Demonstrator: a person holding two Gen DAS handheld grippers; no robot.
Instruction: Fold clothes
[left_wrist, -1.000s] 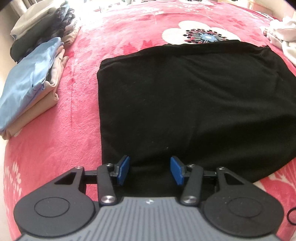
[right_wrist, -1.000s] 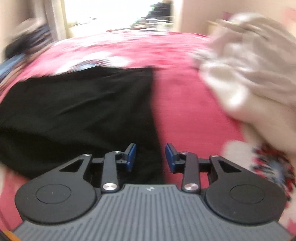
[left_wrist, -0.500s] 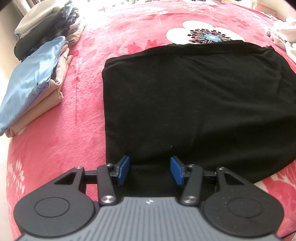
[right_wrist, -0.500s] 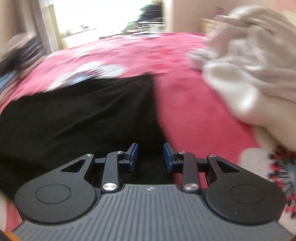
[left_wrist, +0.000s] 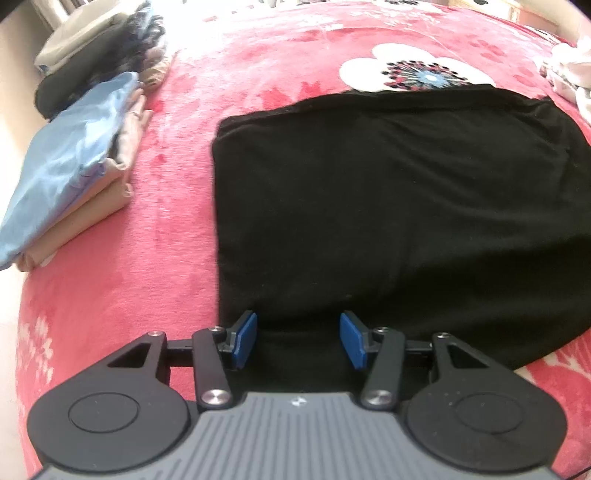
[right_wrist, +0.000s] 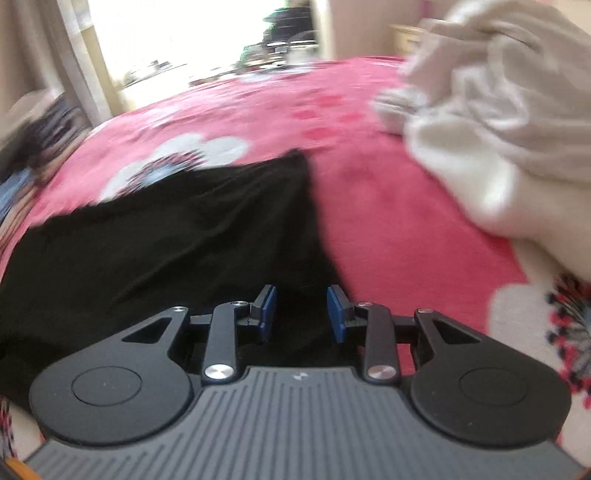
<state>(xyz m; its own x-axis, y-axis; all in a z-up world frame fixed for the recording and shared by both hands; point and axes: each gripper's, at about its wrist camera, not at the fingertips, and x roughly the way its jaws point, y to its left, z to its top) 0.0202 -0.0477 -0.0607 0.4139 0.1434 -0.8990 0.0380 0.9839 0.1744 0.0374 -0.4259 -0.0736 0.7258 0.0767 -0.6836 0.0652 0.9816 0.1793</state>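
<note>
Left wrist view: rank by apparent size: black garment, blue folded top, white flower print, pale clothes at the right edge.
1. Black garment, by far the largest.
2. Blue folded top.
3. White flower print, though it lies farther from the camera and is partly covered.
4. Pale clothes, cut off by the frame edge, true extent unknown.

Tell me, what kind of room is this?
Probably a bedroom. A pink flowery blanket covers what looks like a bed, a black garment lies spread on it, folded clothes are stacked beside it, and a bright window is behind.
</note>
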